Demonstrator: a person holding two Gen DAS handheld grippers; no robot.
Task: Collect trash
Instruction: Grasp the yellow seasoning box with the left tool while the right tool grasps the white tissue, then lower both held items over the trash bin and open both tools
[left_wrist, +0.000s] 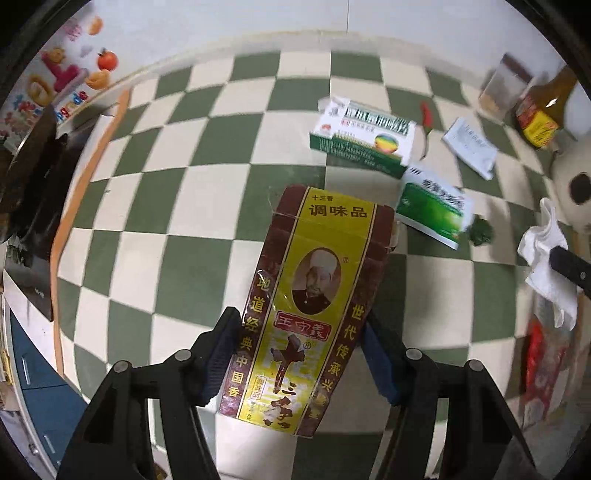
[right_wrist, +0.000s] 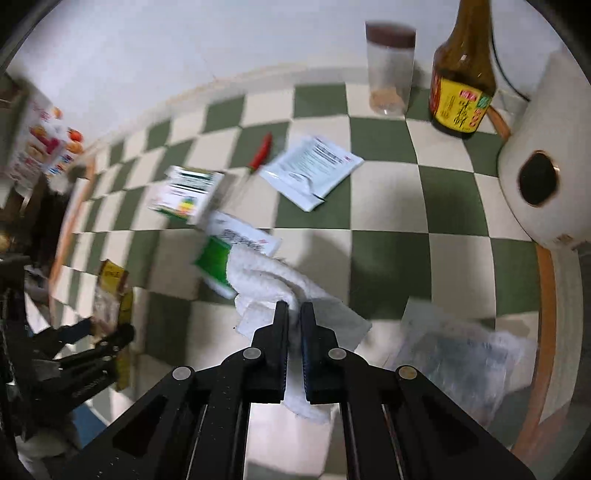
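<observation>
My left gripper (left_wrist: 301, 354) has its jaws clamped on the seasoning box (left_wrist: 310, 306), lifted above the desk (left_wrist: 207, 206); my right gripper (right_wrist: 294, 314), nearly closed, pinches the tissue (right_wrist: 269, 277) (its loose tail could snag the green sachet (right_wrist: 218, 258)).

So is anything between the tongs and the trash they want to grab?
No. The left tongs already grip the spice box, and the right tongs are shut on the tissue. Nothing sits between them and what they hold.
</observation>
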